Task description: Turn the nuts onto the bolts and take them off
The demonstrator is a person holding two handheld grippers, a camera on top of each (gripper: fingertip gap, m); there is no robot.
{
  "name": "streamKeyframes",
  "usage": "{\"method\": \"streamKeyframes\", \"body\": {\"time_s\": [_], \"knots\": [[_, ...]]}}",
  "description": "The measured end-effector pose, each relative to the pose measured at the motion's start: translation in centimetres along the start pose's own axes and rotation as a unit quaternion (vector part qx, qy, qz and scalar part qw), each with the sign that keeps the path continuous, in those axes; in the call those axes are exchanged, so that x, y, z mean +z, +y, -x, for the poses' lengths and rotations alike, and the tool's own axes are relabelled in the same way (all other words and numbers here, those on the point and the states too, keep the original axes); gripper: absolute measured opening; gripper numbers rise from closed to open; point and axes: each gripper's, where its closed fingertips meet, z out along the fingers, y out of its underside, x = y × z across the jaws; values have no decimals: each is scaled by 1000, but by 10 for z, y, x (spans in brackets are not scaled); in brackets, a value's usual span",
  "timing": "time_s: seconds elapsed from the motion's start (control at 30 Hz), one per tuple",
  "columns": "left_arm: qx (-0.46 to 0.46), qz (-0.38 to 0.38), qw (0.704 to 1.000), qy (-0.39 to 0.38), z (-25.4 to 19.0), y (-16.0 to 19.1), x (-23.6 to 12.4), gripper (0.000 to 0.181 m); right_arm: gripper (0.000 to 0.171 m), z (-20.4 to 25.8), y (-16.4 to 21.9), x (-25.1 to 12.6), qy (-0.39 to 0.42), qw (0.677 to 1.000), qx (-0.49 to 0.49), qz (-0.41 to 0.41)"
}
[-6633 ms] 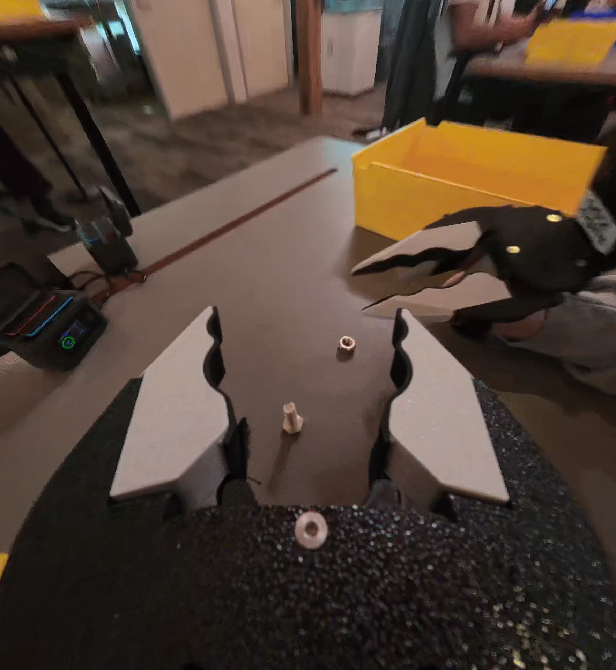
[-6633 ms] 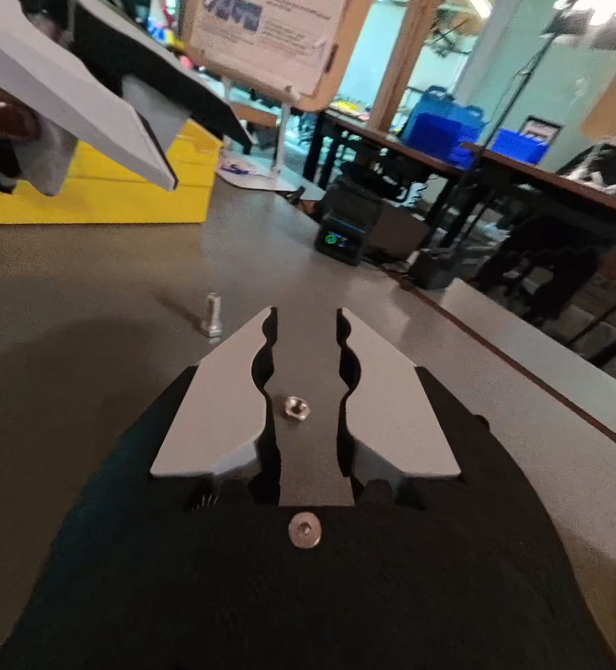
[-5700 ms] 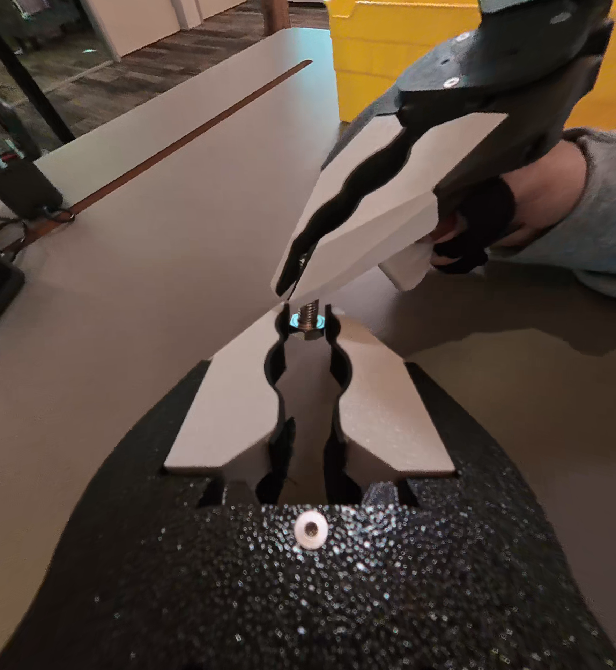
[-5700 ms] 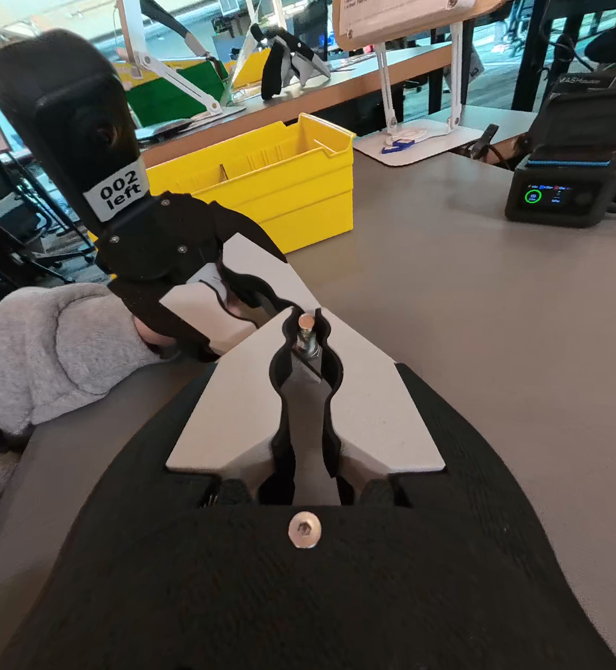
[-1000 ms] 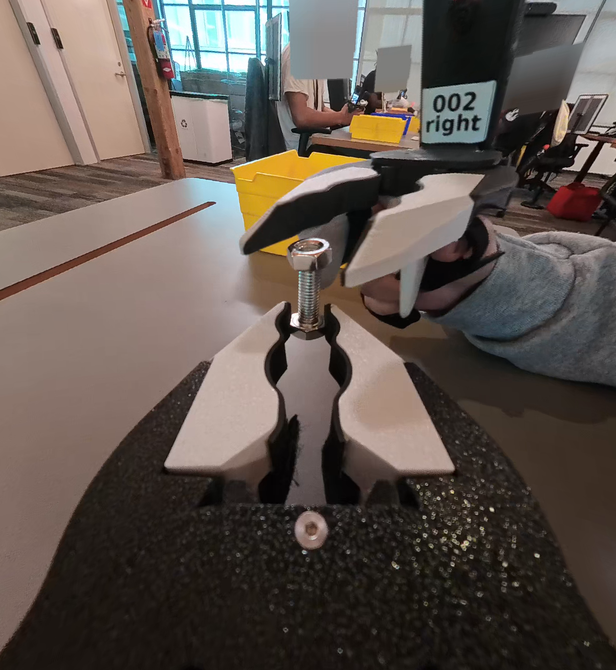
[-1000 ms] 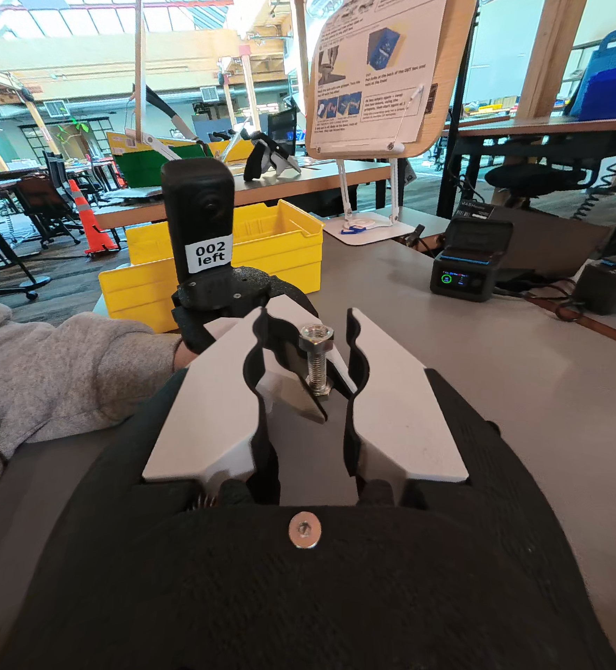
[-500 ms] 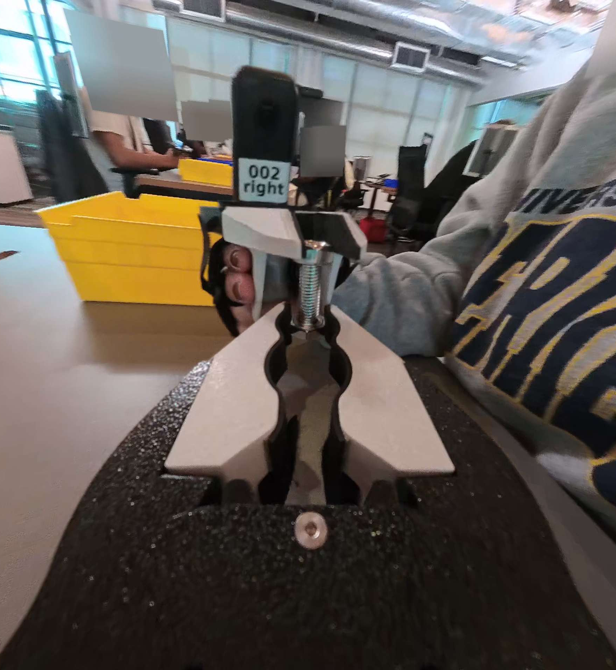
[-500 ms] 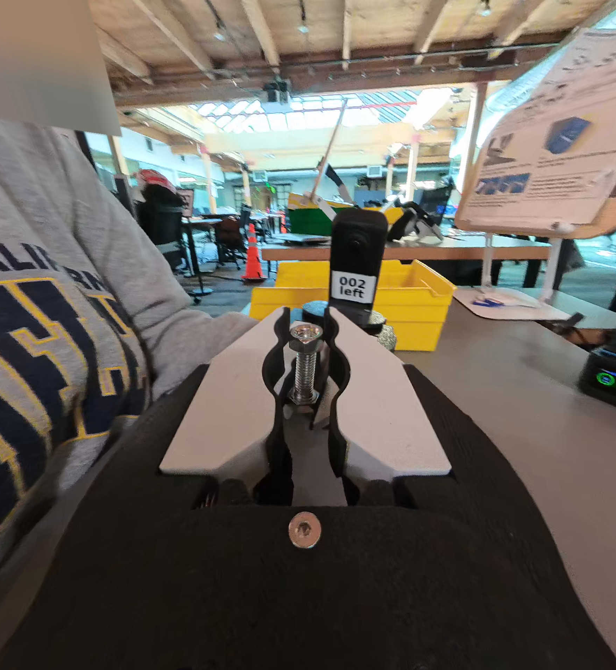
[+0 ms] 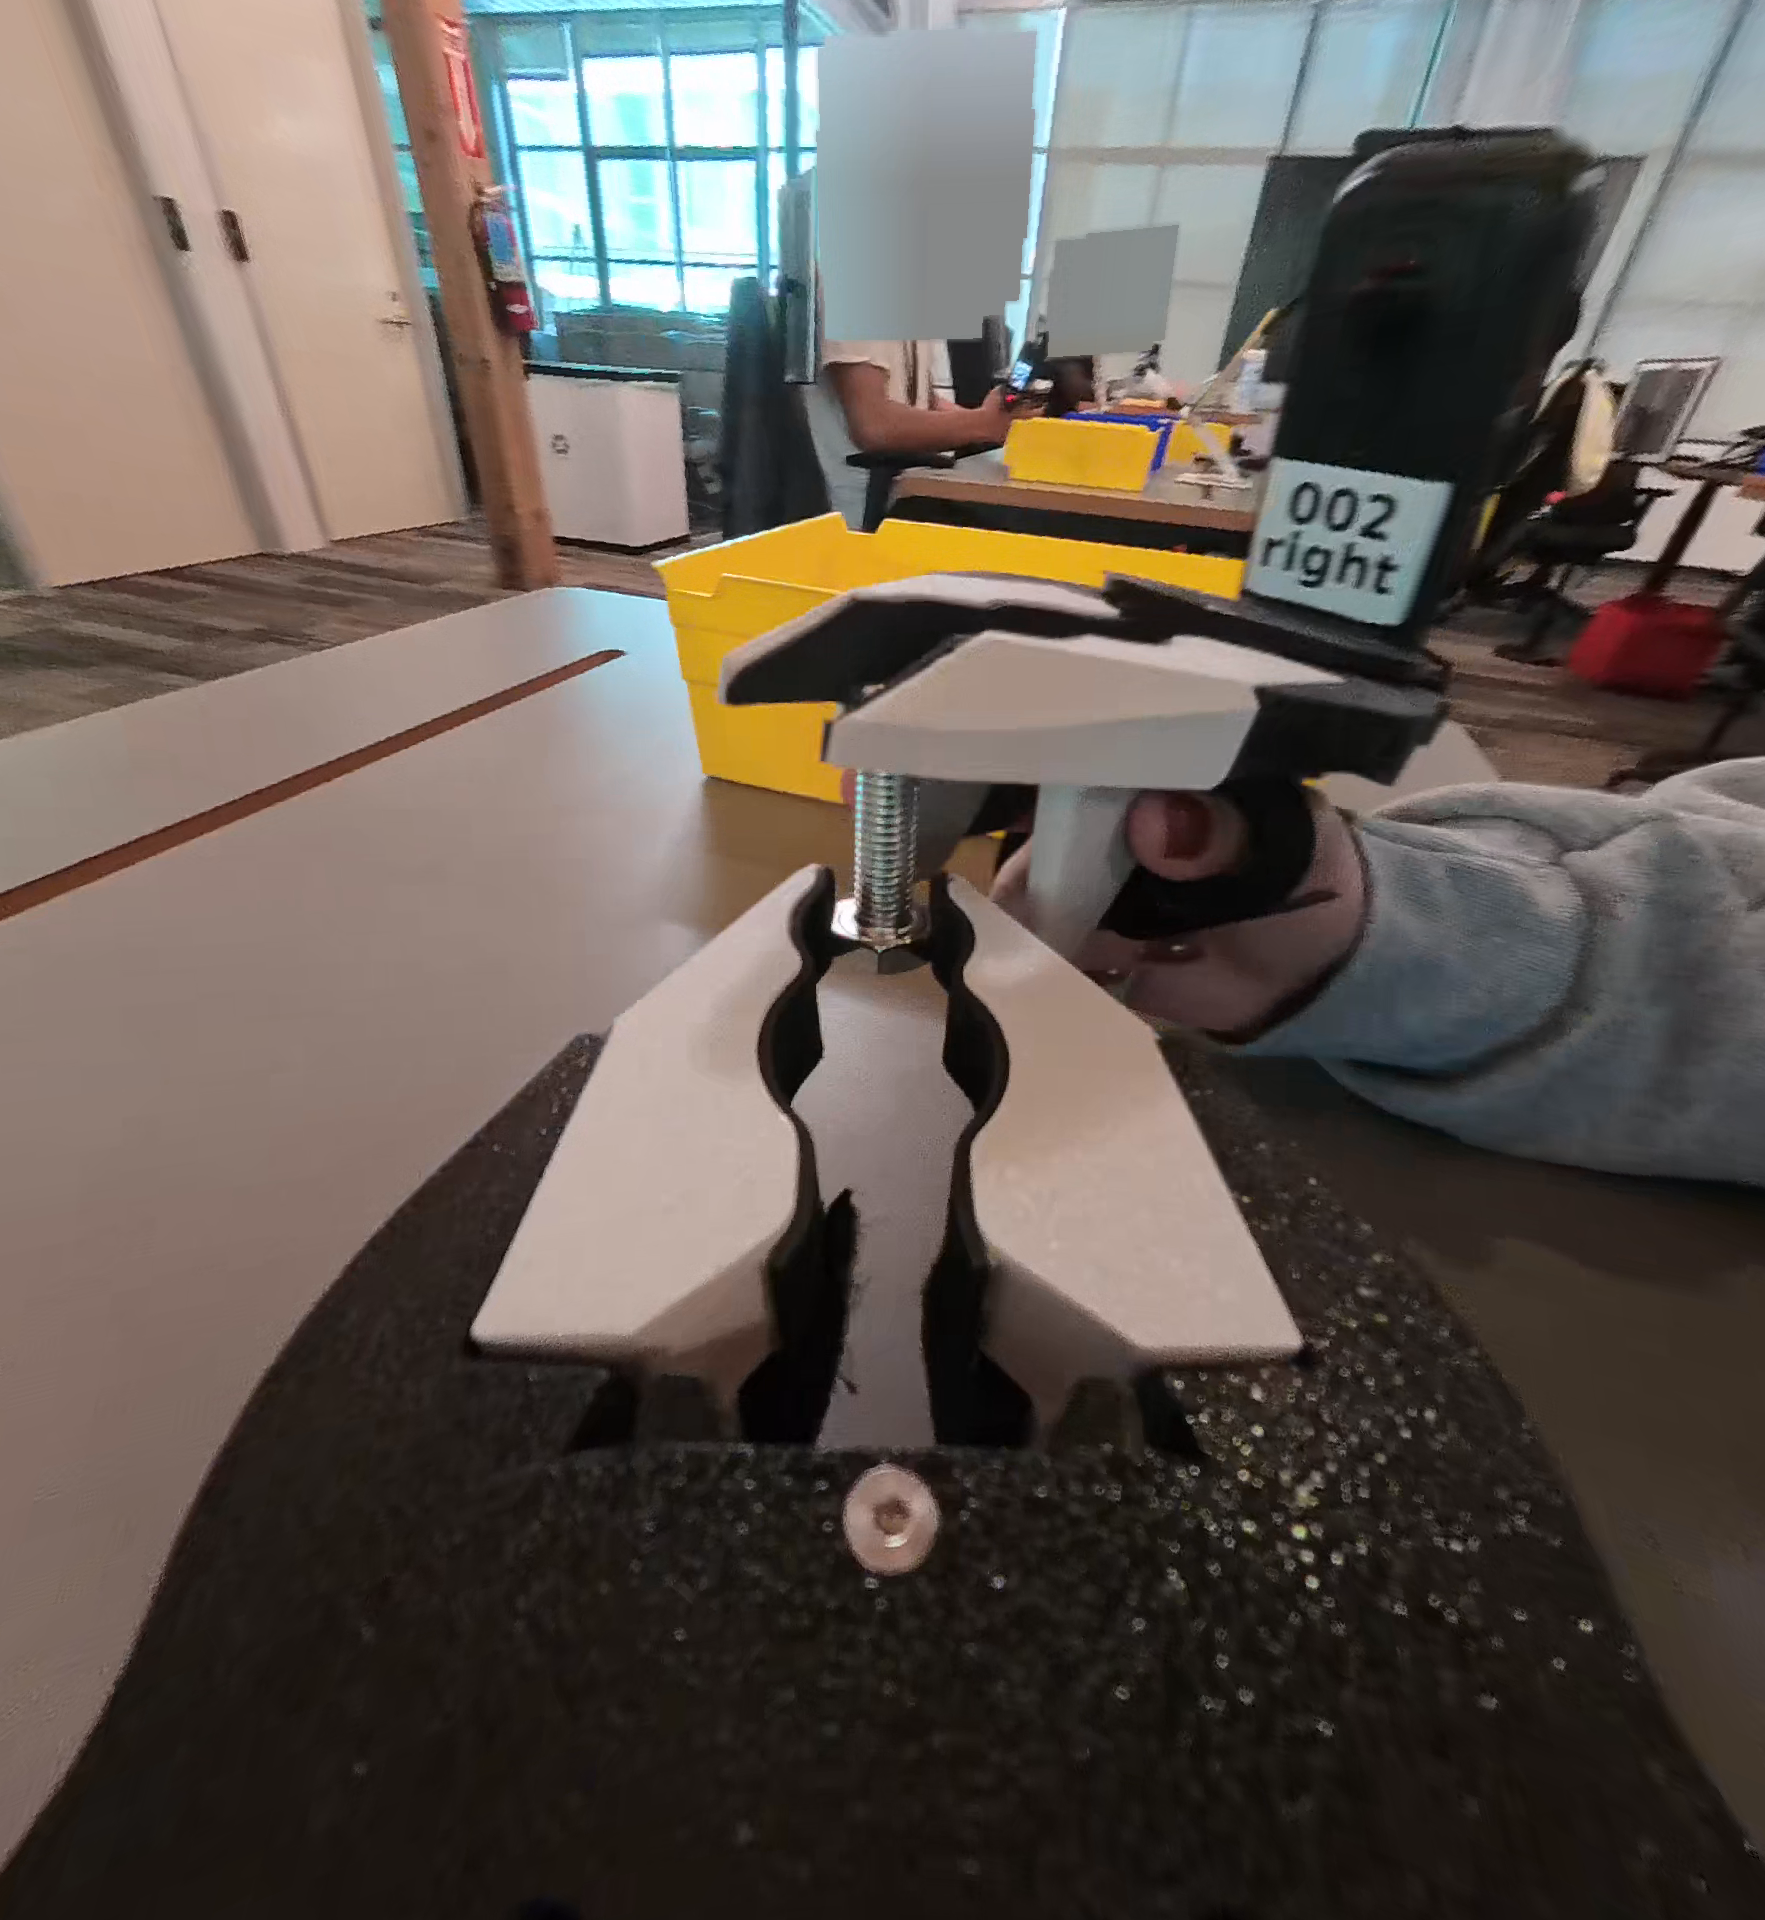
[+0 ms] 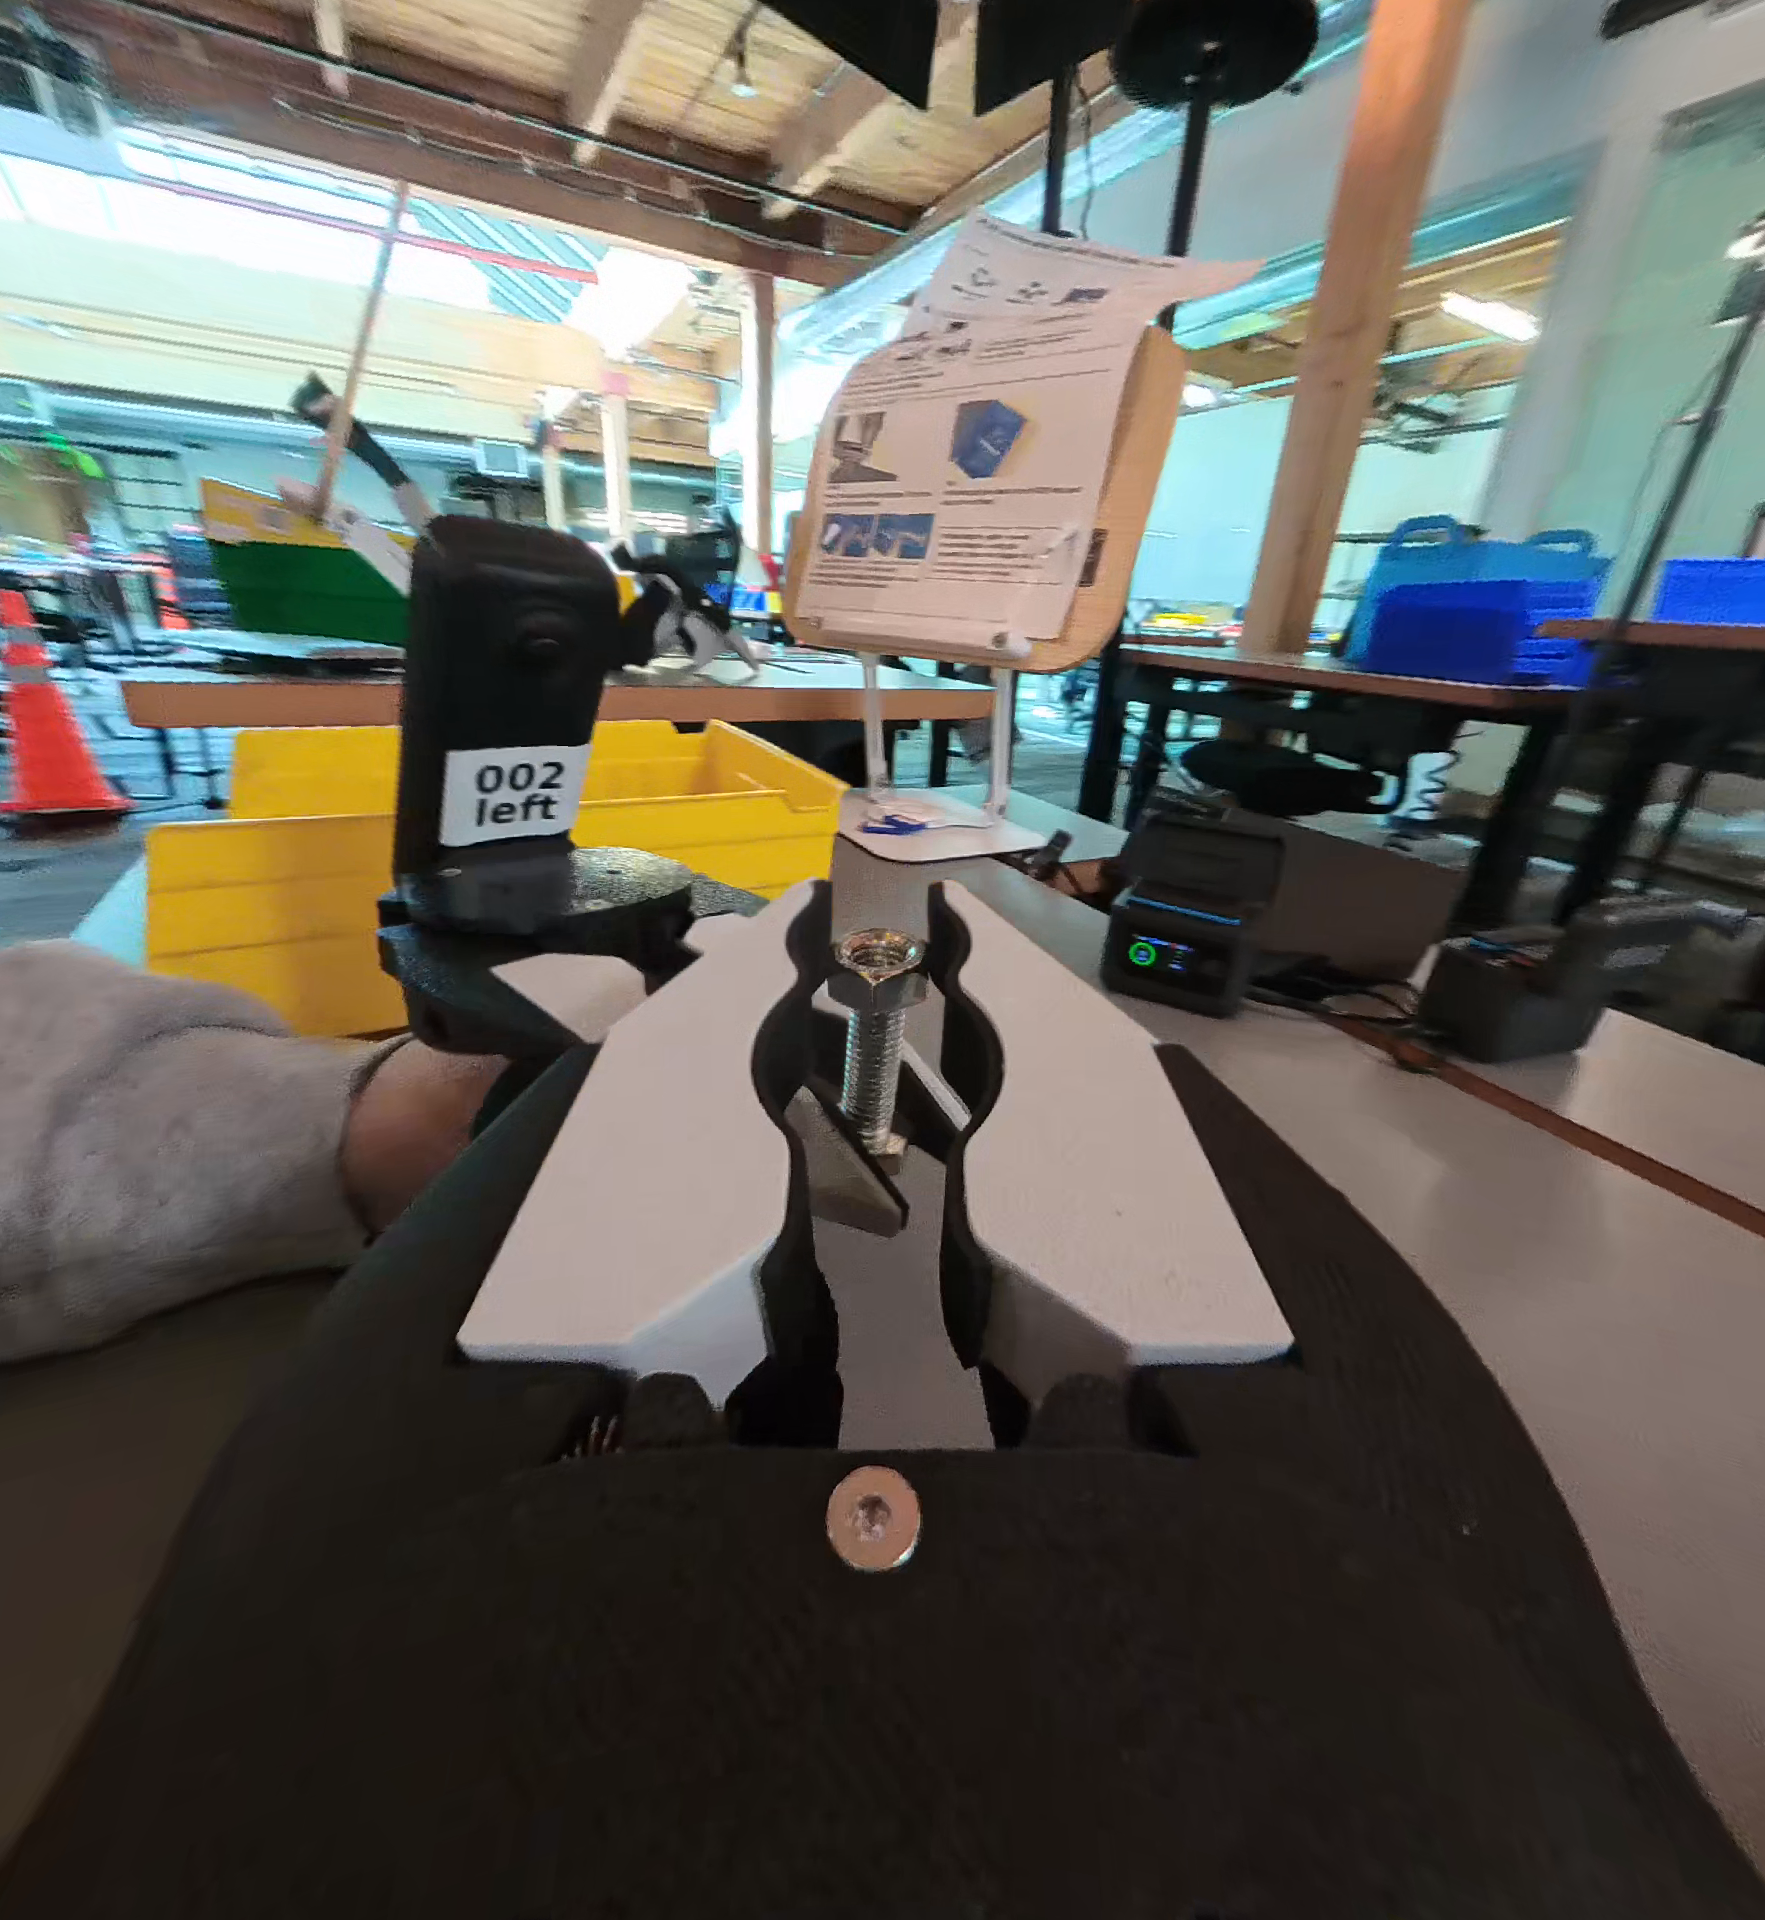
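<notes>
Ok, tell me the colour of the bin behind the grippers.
Bright yellow bin, best seen in the right wrist view.

One bolt (image 9: 883,860), one nut (image 10: 876,968), two grippers, one yellow bin (image 9: 753,665), one orange cone (image 10: 45,717).

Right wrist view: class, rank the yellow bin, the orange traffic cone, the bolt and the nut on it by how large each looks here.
1. Yellow bin, by far the largest.
2. Orange traffic cone, though it stands far back, so its true size is unsure.
3. Bolt, close to the camera.
4. Nut, smallest, gripped at the bolt's top.
</notes>
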Motion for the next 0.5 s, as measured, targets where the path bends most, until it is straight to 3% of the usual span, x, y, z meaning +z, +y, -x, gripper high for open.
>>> {"method": "streamKeyframes", "body": {"time_s": [0.13,0.33,0.43,0.5], "knots": [[3,6,1000,-16,5,3,0,16,17,-5,4,2,49,999,-2,4],[-6,12,1000,-13,7,6,0,17,17,-8,7,2,55,998,15,12],[-29,6,999,-21,14,4,-3,17,48,-4,7,3,31,999,23,21],[-33,4,999,-22,17,4,-6,16,58,-1,10,4,9,999,31,36]]}}
